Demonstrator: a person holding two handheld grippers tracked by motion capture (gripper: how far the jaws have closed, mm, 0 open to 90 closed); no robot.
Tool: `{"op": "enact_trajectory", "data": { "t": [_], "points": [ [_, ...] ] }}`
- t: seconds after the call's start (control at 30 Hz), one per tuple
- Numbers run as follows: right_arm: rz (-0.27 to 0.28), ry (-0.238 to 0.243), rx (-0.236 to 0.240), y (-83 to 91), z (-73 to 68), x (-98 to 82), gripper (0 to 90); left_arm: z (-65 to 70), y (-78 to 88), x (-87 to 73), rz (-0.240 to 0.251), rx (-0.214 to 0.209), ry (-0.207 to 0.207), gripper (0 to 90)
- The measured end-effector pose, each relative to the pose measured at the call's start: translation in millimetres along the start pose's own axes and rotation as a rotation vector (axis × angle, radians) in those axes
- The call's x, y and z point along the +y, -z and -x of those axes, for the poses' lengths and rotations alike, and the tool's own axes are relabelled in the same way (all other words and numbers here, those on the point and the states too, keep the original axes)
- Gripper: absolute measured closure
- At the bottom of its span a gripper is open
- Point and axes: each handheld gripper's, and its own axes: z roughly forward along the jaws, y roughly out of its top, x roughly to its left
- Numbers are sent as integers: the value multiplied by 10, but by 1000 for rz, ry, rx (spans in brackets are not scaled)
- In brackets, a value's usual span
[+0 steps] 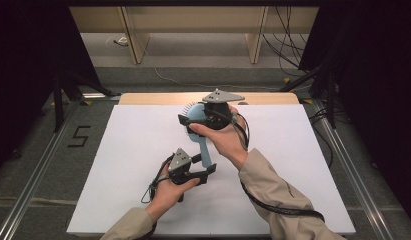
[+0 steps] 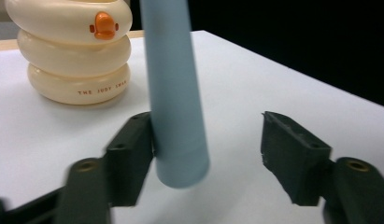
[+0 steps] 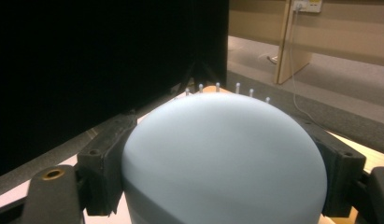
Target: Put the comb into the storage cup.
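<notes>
At the lower centre of the high view, left of the other hand, the left gripper [image 1: 205, 169] sits in the person's left hand [image 1: 168, 192] over the white table [image 1: 128, 150], with its jaws on either side of the lower end of the pale blue hairbrush [image 1: 204, 145]. In the left gripper view that gripper [image 2: 206, 149] has its jaws spread apart: the brush handle [image 2: 175, 93] hangs down from the top centre of the frame, its rounded end between the jaws. The left-hand jaw lies against the handle's side, while the right-hand jaw stands well clear of it, with bare table showing in the gap — no pinch on the handle here. At the upper left of that view a cream holder of stacked rings with an orange duck beak [image 2: 77, 51] stands on the table, behind the handle.

Further right in the high view, just above centre, the right gripper [image 1: 193, 121] is carried in the right hand [image 1: 223, 137] and holds the brush by its head, so the brush runs slanting from the upper centre of the frame down to the left gripper. In the right gripper view, this gripper [image 3: 222, 158] has both jaws pressed against the sides of the rounded blue back of the brush head [image 3: 222, 158] — a firm pinch. A row of small bristle tips [image 3: 217, 87] peeks over the top edge of the head at frame centre.
</notes>
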Motion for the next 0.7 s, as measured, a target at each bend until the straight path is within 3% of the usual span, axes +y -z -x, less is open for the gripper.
{"op": "enact_trajectory", "data": {
  "t": [0.2, 0.37, 0.7],
  "points": [
    [23, -8, -26, 50, 68, 14, 213, 0, 53, 26, -29, 41, -47, 139],
    [41, -10, -49, 92, 128, 26, 214, -37, 124, 38, -54, 41, -90, 22],
    [72, -20, -89, 157, 234, 33, 213, -194, 327, 21, -61, 94, -120, 0]
  ]
}}
